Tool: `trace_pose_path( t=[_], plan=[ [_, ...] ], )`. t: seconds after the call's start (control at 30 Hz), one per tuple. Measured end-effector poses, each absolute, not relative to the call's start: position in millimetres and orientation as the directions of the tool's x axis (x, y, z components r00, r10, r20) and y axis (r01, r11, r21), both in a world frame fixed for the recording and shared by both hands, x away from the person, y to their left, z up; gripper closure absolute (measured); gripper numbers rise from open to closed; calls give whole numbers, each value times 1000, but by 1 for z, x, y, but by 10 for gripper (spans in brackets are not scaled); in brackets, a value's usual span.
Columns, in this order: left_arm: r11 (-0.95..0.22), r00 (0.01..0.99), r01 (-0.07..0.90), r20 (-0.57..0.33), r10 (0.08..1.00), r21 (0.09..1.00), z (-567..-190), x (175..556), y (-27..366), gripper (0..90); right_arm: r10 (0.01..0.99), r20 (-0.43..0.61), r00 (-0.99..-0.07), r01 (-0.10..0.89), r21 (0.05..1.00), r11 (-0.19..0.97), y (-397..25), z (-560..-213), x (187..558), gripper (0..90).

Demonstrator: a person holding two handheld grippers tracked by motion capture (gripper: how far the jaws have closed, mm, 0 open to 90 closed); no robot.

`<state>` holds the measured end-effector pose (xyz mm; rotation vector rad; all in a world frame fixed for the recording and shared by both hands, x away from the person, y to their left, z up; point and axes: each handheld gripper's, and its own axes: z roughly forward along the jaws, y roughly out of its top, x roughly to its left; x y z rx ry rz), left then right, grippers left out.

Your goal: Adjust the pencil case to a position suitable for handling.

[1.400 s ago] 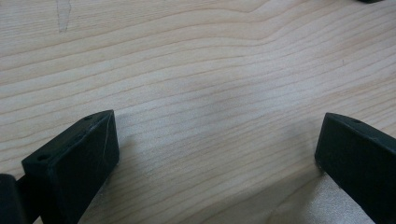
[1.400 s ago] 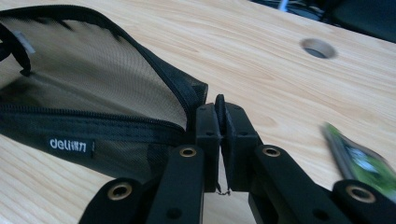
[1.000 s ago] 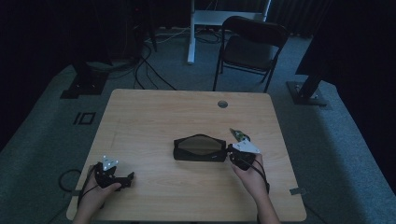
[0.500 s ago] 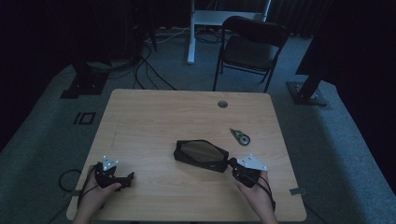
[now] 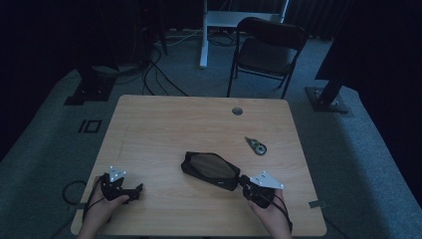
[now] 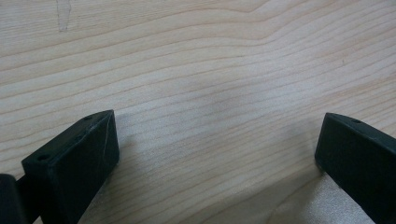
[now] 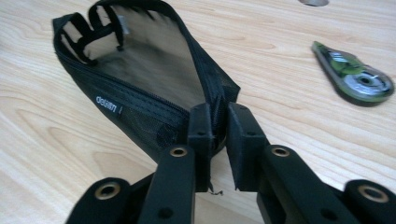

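Right claw (image 7: 218, 140) closed down on near end of black mesh pouch (image 7: 144, 79), jaws nearly together with pouch corner and zipper end pinched between them. Seen from high view, right claw (image 5: 245, 182) sits at near right of counter (image 5: 164, 124), held in right hand (image 5: 268, 211), grey plate on top. Pouch (image 5: 210, 169) lies on counter near centre, slightly toward near edge, long axis slanted from far left to near right, near-right tip in right claw. Mesh panel faces up; small white lettering on side band, too blurred to read. Loops or straps visible at far end of pouch in right gripper view.

Left claw (image 6: 217, 154) wide open, nothing between jaws, bare wood grain below and ahead. Jaw tips low over counter surface; contact cannot be told. From high view, left claw (image 5: 137, 189) at near left corner of counter, held in left hand (image 5: 102, 209), well apart from pouch.

Green-and-grey tape dispenser (image 7: 355, 77) lies flat on counter to right of pouch, apart from it, pointed end away from right claw. Same dispenser (image 5: 257, 146) beyond right claw in high view. Round grommet hole (image 5: 237, 110) near far edge of counter. Folding chair (image 5: 266, 50) beyond counter on grey carpet; cables on floor at far left.
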<state>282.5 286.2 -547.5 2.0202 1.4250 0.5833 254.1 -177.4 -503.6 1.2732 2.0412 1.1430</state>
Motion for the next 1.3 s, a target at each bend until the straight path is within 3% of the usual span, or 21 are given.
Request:
trace_pose_path(
  t=[0.23,0.37,0.5,0.53,0.67,0.77,0.83,0.93,1.3],
  plan=[
    [-251,330,684,16,944,685,-548,283,286,1,876,56,-479,497,840,218,-172,-505,251,778],
    [-251,330,684,16,944,685,-547,283,286,1,863,72,-501,498,839,219,-169,-505,251,680],
    [-250,328,685,17,944,685,-547,283,286,2,855,53,-515,455,863,220,-176,-501,254,520],
    [-250,328,685,17,944,685,-547,283,286,2,855,53,-515,455,863,220,-176,-501,254,520],
    [-325,391,634,71,918,702,-546,282,277,2,868,105,-485,444,885,141,-185,-494,259,411],
    [-324,432,610,40,901,723,-541,281,267,2,871,106,-479,423,898,124,-188,-488,261,392],
    [-328,470,582,21,882,744,-537,280,259,2,873,78,-481,397,907,138,-189,-485,262,291],
    [-336,514,549,8,858,765,-532,281,247,2,881,117,-458,403,911,88,-192,-479,263,311],
    [-392,566,492,57,823,777,-525,300,208,2,911,60,-408,375,921,107,-209,-467,260,240]
  ],
)
